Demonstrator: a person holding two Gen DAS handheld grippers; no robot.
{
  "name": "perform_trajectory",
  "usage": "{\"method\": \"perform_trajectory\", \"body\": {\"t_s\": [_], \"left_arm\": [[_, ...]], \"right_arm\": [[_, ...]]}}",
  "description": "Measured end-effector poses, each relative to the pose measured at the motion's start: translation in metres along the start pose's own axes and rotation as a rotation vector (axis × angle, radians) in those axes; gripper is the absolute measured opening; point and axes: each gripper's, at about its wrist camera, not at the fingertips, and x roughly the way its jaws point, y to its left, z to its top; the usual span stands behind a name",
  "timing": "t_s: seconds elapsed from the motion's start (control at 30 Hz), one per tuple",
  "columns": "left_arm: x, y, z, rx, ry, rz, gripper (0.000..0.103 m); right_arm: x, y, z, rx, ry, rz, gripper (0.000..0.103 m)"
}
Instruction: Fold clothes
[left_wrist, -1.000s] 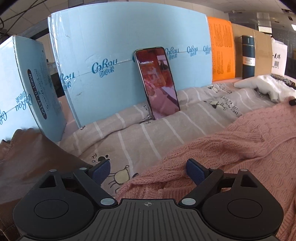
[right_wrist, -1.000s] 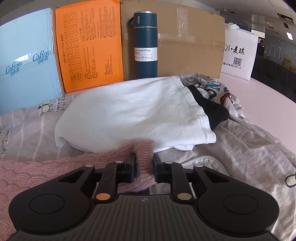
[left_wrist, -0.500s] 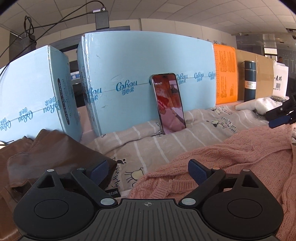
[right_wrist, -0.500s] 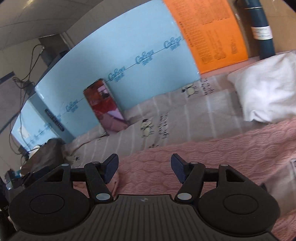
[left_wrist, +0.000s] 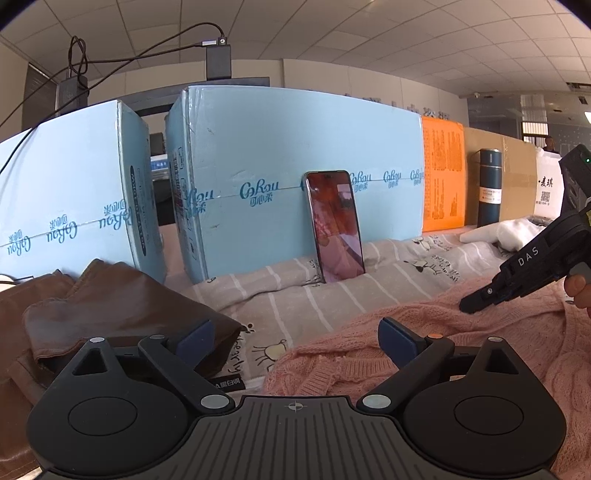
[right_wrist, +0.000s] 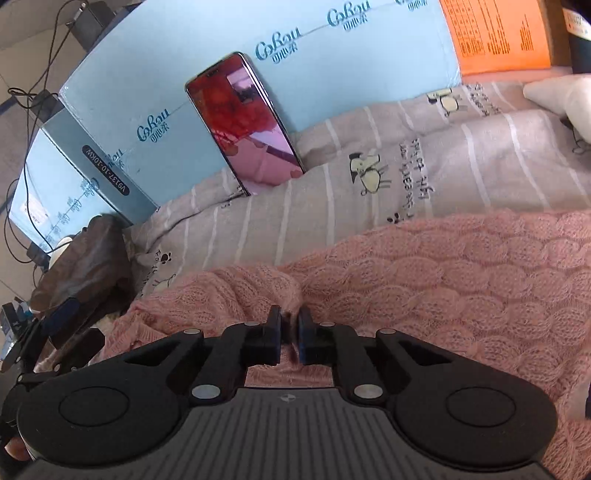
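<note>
A pink cable-knit sweater (left_wrist: 480, 343) lies on a grey striped cartoon-print sheet (left_wrist: 295, 295); it also fills the right wrist view (right_wrist: 461, 280). My left gripper (left_wrist: 295, 338) is open and empty, held above the sweater's left edge. My right gripper (right_wrist: 289, 326) is shut on a pinched fold of the pink sweater. The right gripper also shows in the left wrist view (left_wrist: 471, 306), its tip pressed down on the sweater.
A brown garment (left_wrist: 92, 302) lies at the left. A phone (left_wrist: 334, 225) leans on light blue boxes (left_wrist: 277, 177). An orange box (left_wrist: 441, 181), a blue bottle (left_wrist: 487, 184), a cardboard box and white folded cloth (left_wrist: 506, 232) stand at the back right.
My right gripper opened, swung left over the sweater and has now shut on a fold of it. My left gripper stayed open and lifted back a little.
</note>
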Motion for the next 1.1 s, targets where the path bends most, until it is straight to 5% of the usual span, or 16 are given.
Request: {"method": "perform_trajectory", "body": {"t_s": [0.27,0.5,0.57,0.7,0.87,1.1], "left_arm": [[0.005,0.005,-0.003,-0.020,0.020,0.017,0.098],[0.005,0.006,-0.003,-0.020,0.021,0.015,0.098],[0.004,0.006,-0.003,-0.021,0.015,0.010,0.098],[0.002,0.007,-0.002,-0.026,0.007,0.002,0.098],[0.000,0.007,-0.002,-0.028,-0.002,-0.003,0.098],[-0.008,-0.006,0.004,0.014,-0.019,-0.005,0.098]], "right_arm": [[-0.004,0.016,0.020,-0.096,-0.123,-0.078,0.007],[0.018,0.014,0.006,-0.151,-0.024,-0.149,0.012],[0.020,0.012,0.004,-0.151,-0.023,-0.156,0.017],[-0.007,0.009,0.001,-0.126,-0.089,-0.147,0.047],[-0.055,0.001,-0.013,-0.106,-0.157,-0.131,0.055],[-0.101,-0.010,-0.064,-0.110,-0.133,-0.088,0.060]]}}
